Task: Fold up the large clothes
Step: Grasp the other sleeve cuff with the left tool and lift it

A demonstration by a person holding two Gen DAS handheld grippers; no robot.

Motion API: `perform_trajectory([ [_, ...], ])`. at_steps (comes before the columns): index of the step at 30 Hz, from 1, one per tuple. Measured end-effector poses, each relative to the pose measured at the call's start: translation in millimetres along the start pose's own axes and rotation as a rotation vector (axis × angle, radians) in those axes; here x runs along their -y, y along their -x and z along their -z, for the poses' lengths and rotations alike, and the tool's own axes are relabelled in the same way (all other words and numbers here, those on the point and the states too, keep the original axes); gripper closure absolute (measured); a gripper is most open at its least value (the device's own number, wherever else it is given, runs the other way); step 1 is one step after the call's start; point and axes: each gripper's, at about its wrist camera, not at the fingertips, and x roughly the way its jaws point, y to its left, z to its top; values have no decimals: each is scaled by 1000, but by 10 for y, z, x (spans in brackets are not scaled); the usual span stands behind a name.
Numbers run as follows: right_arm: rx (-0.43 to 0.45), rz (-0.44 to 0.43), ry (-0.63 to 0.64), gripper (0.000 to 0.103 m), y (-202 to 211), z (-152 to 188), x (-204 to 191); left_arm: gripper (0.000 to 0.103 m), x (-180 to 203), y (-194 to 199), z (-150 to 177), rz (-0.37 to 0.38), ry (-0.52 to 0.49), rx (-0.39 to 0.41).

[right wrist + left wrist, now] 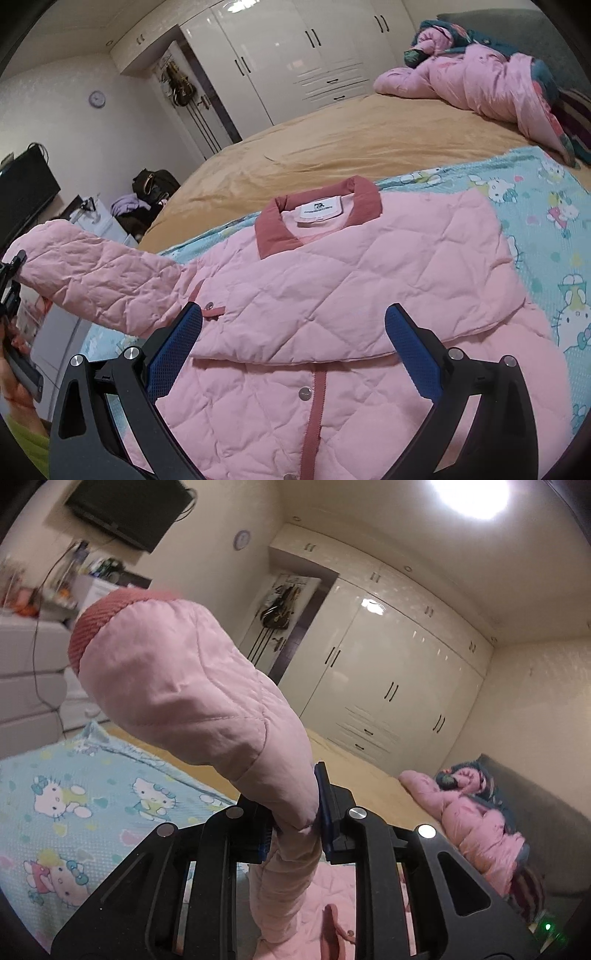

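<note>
A pink quilted jacket [351, 280] with a dark pink collar [317, 214] lies face up on the Hello Kitty sheet [554, 229]. One sleeve is folded across its chest. My left gripper [295, 823] is shut on the other sleeve [177, 686] and holds it up in the air, its ribbed cuff [99, 624] uppermost. In the right wrist view that raised sleeve [92, 273] reaches left to the left gripper [9, 280]. My right gripper [291, 343] is open and empty, hovering over the jacket's front.
The bed [332, 147] has a tan cover beyond the sheet. Pink and dark bedding [480, 77] is piled at the headboard end. White wardrobes [388, 686] line the far wall. A TV [129, 509] hangs above a dresser [29, 672]. Bags [147, 192] lie beside the bed.
</note>
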Motion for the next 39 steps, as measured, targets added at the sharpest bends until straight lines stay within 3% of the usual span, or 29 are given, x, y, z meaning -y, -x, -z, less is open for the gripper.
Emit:
perform_trajectory([
  [8,13,-13,-34,4,126,-32,117,91,387,3,163,101,-40,-47],
  [39,51,22,-183,4,470,-119,952,91,1423,-364,925,267,-179,-191],
])
